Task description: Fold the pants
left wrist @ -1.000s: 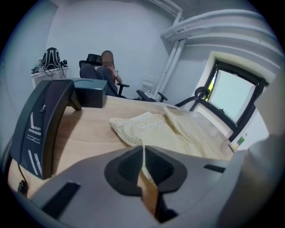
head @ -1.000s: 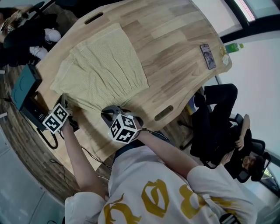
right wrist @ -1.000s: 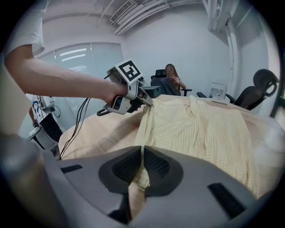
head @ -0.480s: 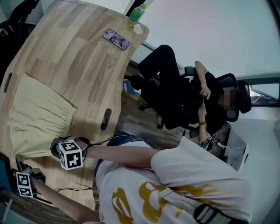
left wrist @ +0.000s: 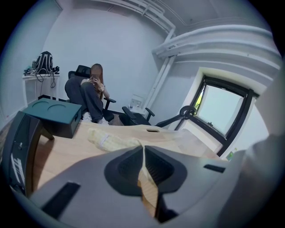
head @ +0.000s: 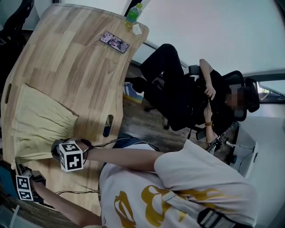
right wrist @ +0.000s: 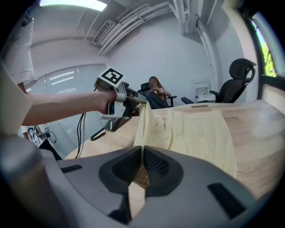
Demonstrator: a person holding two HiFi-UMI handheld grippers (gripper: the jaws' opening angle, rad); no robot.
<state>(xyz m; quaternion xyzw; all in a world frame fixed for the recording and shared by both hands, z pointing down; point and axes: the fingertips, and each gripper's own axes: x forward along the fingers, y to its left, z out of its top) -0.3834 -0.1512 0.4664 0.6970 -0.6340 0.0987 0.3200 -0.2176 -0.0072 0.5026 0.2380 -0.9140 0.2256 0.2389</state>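
Right now both claws are biting the same pale yellow pants [head: 39,119]. The left claw [left wrist: 143,151] has its two jaws pressed together, and a thin bit of the yellow cloth is stuck between them. The right claw [right wrist: 141,153] is pressed tight too. The cloth comes up out of its jaws like a little sail and runs up to the other claw, which a hand [right wrist: 100,101] holds up in the air. So the edge of the pants nearest the person is lifted off the wood. The rest lies flat on the wooden table [head: 75,58], spread away toward the far side.

In the head view the pants sit at the left end of the table. The two claws, each with a black-and-white cube, are at the near edge, not far from each other. A slot [head: 107,125] is cut in the wood just to the right of the pants. At the other end lie a phone [head: 115,42] and a green bottle [head: 133,13] — both well apart from the cloth. A dark teal box [left wrist: 55,113] stands on the table near the left claw. Beside the table a person in black [head: 182,98] sits in a chair. In the left gripper view a seated person [left wrist: 91,91] shows behind the teal box.
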